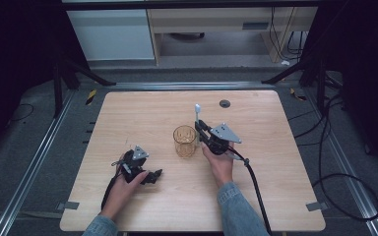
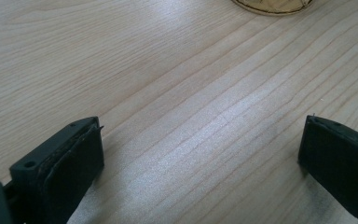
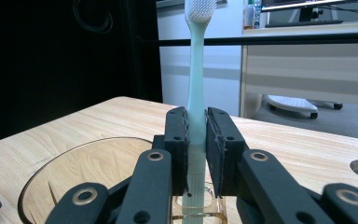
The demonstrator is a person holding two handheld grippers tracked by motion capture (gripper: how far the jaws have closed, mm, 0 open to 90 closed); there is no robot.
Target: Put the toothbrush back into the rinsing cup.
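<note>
At the left of the high view, my left gripper is lying low over the wooden table, cradled in my left hand. In the left gripper view its jaws are standing wide apart, with bare wood grain between them and nothing gripped. The rim of the amber glass cup is showing at the top edge of that view, well apart from the jaws.

Moving right, the amber glass cup is standing upright near the table's centre. Just beside it, my right gripper is clamping a pale green toothbrush, which is standing upright with its white bristle head uppermost. In the right gripper view the jaws are pressing on the toothbrush handle from both sides, above the cup's rim. My right hand is supporting the gripper from below, and its cable is trailing toward the table's near edge.

Beyond the table, a grey floor, white and wooden cabinets and black frame legs are standing in a dim room.
</note>
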